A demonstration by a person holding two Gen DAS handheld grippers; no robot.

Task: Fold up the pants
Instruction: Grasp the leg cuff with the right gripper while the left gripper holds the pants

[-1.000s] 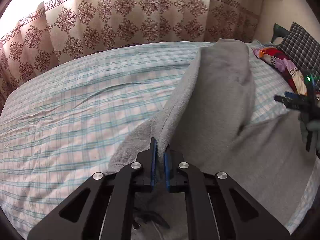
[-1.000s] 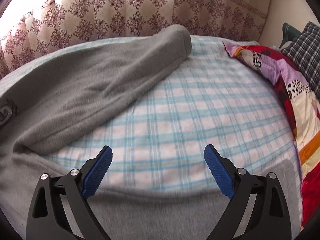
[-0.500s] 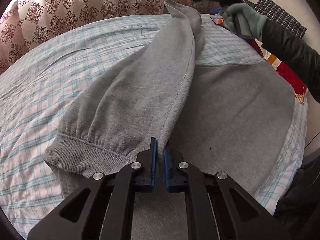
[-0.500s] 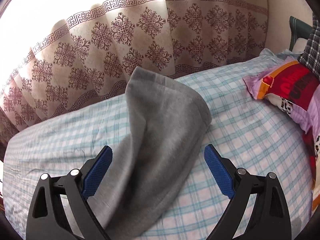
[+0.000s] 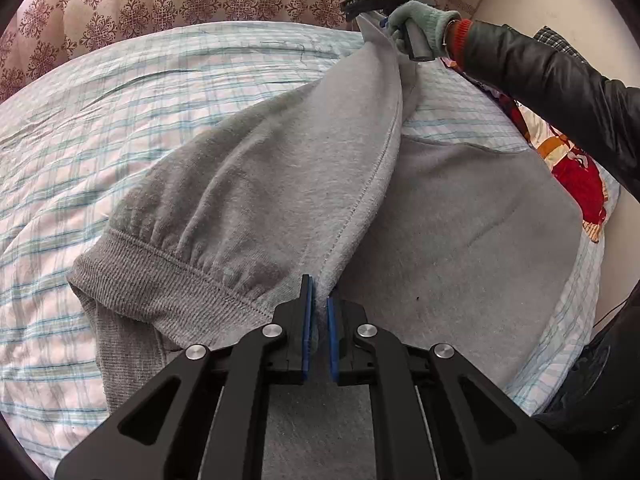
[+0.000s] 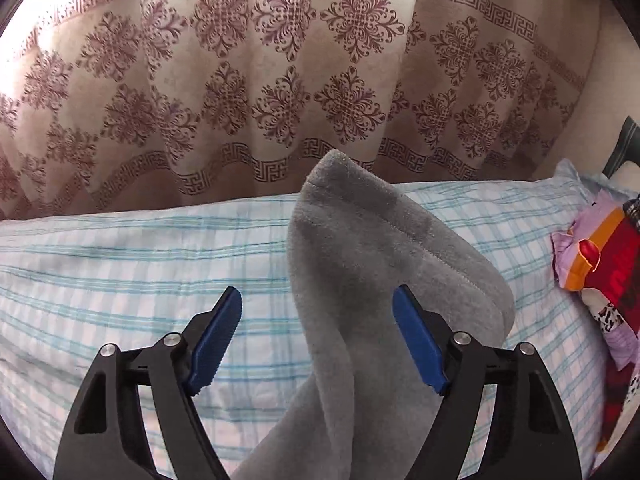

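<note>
Grey sweatpants point(image 5: 280, 184) lie on the checked bed. My left gripper point(image 5: 318, 312) is shut on the ribbed cuff point(image 5: 168, 280) end of one leg, which is drawn over the other leg point(image 5: 460, 232). The leg's far fold rises to a peak under the right gripper point(image 5: 380, 4), held by a gloved hand. In the right wrist view the right gripper point(image 6: 318, 336) is open, with its blue pads on either side of the fold's peak point(image 6: 360, 248) and not touching it.
The bed sheet point(image 5: 120, 92) is light blue and white check. A patterned curtain point(image 6: 280, 80) hangs behind the bed. A colourful quilt point(image 6: 612, 268) and a dark checked pillow lie at the right. The person's dark sleeve point(image 5: 552, 80) reaches in from the right.
My left gripper has carried the cuff end across, laying the leg flatter over the other leg. The right gripper has risen, moved up to the fold's peak and narrowed around it.
</note>
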